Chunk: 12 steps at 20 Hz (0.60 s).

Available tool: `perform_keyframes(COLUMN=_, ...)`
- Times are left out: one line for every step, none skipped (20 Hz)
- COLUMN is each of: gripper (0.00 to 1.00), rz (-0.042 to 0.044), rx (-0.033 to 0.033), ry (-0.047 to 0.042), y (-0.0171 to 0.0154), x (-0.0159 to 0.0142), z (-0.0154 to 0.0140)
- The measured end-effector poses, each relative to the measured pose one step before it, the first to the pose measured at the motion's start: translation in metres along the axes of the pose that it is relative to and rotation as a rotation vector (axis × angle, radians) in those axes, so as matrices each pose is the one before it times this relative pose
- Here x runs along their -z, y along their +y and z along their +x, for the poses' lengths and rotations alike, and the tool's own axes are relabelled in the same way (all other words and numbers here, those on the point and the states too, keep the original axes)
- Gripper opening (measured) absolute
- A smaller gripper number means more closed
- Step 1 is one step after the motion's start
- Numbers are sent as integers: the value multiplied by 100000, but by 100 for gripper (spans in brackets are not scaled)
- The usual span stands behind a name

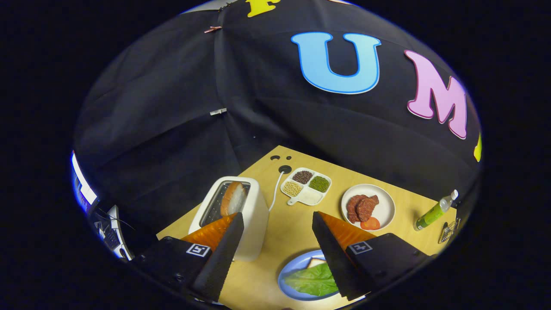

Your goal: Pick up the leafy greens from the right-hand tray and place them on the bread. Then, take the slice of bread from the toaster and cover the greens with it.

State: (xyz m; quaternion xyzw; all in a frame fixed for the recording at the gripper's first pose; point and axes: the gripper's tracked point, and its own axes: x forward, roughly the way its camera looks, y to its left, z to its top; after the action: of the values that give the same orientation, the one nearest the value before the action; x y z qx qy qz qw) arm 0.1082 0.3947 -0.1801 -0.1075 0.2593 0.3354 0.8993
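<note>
One green lettuce leaf [313,280], ribbed, lies on bread slice [316,262] on blue plate [287,271], betw. gripper [277,221] fingers, w/ right finger overlapping. Fingers spread wide, holding nothing. Second bread slice [233,198] stands upright in white toaster [254,211] slot, just beyond left finger. Divided dish [306,186] holds dark, green, pale grains. White plate [370,207] carries meat pieces, tomato slice. Green bottle [434,212] lies near table [284,232] edge.

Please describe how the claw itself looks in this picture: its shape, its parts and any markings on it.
The claw has two wedge-shaped fingers that taper toward the tips, with a rough, foam-like inner face. Each finger sits on a dark boxy mount, and each mount bears a small square black-and-white marker. The fingers stand open, holding nothing. No cable shows on it.
</note>
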Motion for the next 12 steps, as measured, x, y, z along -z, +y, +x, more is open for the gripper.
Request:
perform_keyframes(gripper=100, rz=-429, rx=-1871, ry=-444, y=1106, x=-645, z=733)
perform_keyframes(gripper=100, rz=-249, rx=-1371, ry=-72, y=1056, x=-461, z=688)
perform_keyframes(gripper=100, rz=-177, rx=-1450, ry=235, y=856, x=-256, z=731)
perform_keyframes(gripper=100, rz=-312, rx=-1466, ry=807, y=929, x=-2, z=798)
perform_keyframes(gripper=100, rz=-489, rx=-1018, ry=866, y=778, x=34, z=872)
perform_keyframes(gripper=100, rz=-809, rx=-801, ry=741, y=613, x=112, z=757)
perform_keyframes(gripper=100, rz=-883, rx=-569, ry=799, y=577, x=164, z=858)
perform_keyframes(gripper=100, rz=-848, rx=-122, ry=687, y=424, x=284, z=562)
perform_keyframes(gripper=100, rz=-643, rx=165, ry=715, y=281, x=172, z=681)
perform_keyframes(gripper=100, rz=-360, rx=475, ry=1180, y=217, x=319, z=750)
perform_keyframes(gripper=100, rz=-305, rx=596, ry=1250, y=88, x=361, z=609)
perform_keyframes(gripper=100, rz=-423, rx=696, ry=1341, y=-11, x=384, z=705)
